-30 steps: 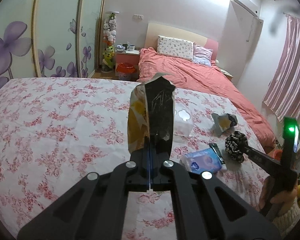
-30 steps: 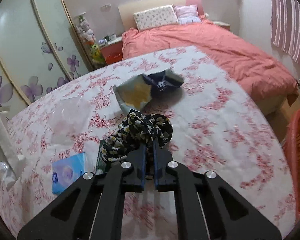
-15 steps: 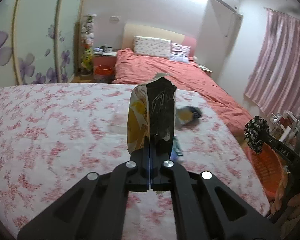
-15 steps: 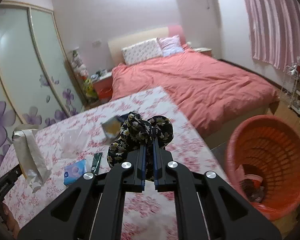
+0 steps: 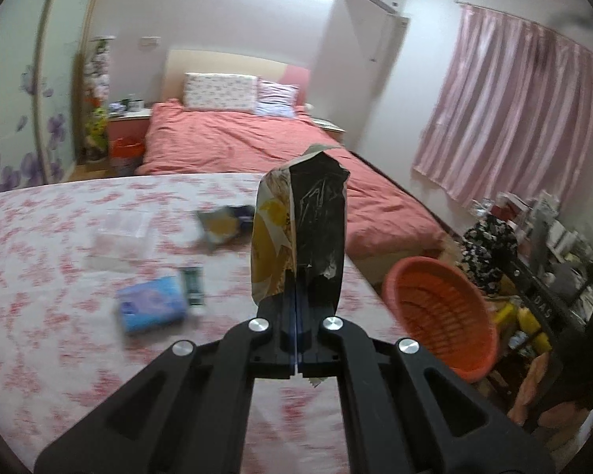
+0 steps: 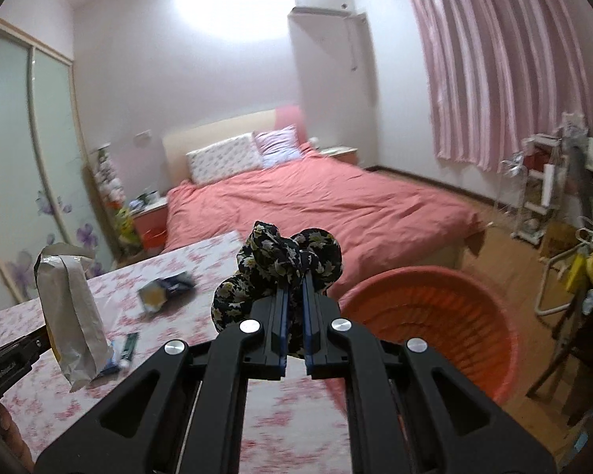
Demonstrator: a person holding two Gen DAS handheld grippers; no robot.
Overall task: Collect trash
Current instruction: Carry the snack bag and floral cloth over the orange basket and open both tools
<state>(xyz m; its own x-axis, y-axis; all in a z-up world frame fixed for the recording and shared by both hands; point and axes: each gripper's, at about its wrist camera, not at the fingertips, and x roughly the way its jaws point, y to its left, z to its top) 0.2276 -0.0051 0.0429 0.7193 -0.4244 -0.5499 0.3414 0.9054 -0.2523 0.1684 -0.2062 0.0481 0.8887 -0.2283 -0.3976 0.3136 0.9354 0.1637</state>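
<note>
Carrying two items at once, the person holds both tools above the near right edge of the floral-covered table (image 5: 59, 245), with the orange basket (image 6: 435, 308) standing on the floor just off that edge. The left gripper (image 5: 296, 276) is clamped on an upright snack wrapper (image 5: 300, 233), its jaws pressed together on the wrapper's lower end. The right gripper (image 6: 294, 296) is clamped on a bunched black floral cloth (image 6: 288, 256), held near the basket's rim and apparently not yet over its opening. Remaining on the table are a second snack wrapper (image 5: 221, 225) at the far side, a blue tissue pack (image 5: 152, 304) nearer, a small dark tube (image 5: 191, 284) just beside it, and a clear plastic piece (image 5: 118, 233) to the left. Judged risks: releasing the cloth before it clears the rim would leave it draped on the edge or dropped to the floor; the bundle is loose and could snag on a finger when the jaws part. The wrapper is light and stands tall above the jaws, so it could flutter wide of the basket if let go from height. Both views are motion-blurred, which suggests quick travel; haste could knock the basket or misplace the drop.
</note>
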